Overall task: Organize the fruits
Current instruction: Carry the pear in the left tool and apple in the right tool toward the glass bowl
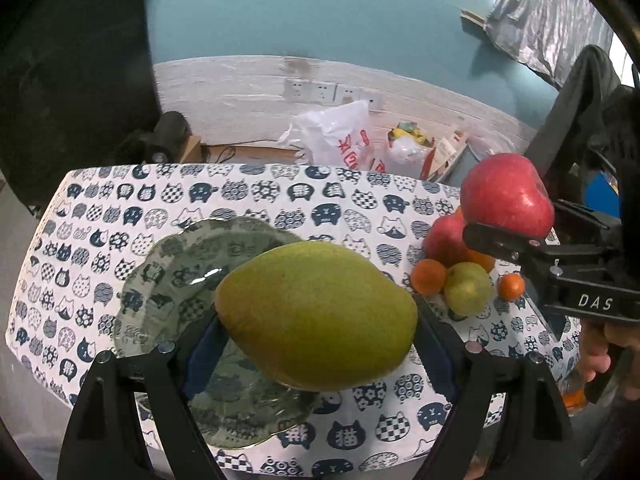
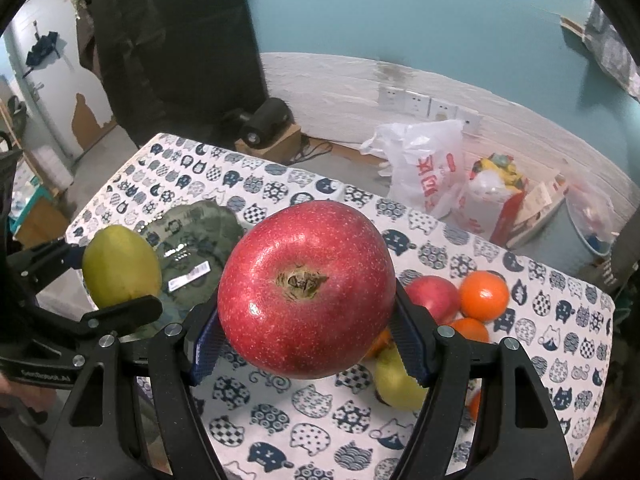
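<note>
My left gripper [image 1: 318, 320] is shut on a large green mango [image 1: 316, 316], held in the air over the right part of a glass plate [image 1: 176, 280]. My right gripper [image 2: 306, 328] is shut on a big red apple [image 2: 306, 290], lifted above the cat-print tablecloth [image 2: 320, 412]. Seen from the left wrist, that apple [image 1: 506, 196] hangs at the right above a fruit pile. From the right wrist, the mango [image 2: 120, 266] shows at the left beside the plate [image 2: 196, 240]. The pile holds a second red apple [image 2: 432, 296], oranges [image 2: 484, 294] and a green fruit [image 2: 396, 380].
The table stands near a white and teal wall with sockets [image 1: 320, 92]. On the floor behind the table are a white plastic bag [image 1: 340, 136], boxes and a dark object on a carton [image 2: 268, 120]. A person's hand [image 1: 600, 348] grips the right tool's handle.
</note>
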Tool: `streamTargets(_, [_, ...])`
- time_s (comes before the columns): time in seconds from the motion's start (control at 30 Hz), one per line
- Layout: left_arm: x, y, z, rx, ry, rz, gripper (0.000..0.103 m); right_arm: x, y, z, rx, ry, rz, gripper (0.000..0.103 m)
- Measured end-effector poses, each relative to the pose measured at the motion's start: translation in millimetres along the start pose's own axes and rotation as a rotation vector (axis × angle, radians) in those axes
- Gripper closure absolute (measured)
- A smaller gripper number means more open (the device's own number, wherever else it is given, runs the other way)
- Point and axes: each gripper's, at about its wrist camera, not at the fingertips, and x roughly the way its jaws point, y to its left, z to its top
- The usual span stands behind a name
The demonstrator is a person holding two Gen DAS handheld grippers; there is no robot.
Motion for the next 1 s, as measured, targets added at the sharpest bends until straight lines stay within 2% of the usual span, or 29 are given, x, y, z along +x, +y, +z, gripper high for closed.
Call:
streamTargets(0.43, [8,55,-19,-0.089,0.020,0.074,0.016,31,45,20,-0.042,0.026,0.065,0.030])
streamTargets(0.77, [34,101,-40,-0.180,0.094,0.108,0.016,59,82,27,-0.081,0.060,0.119,0.030])
streamTargets(1.0, [53,117,-53,-0.212,0.143,0.123,0.016,78,99,20,-0.097,0.106,0.152,0.030])
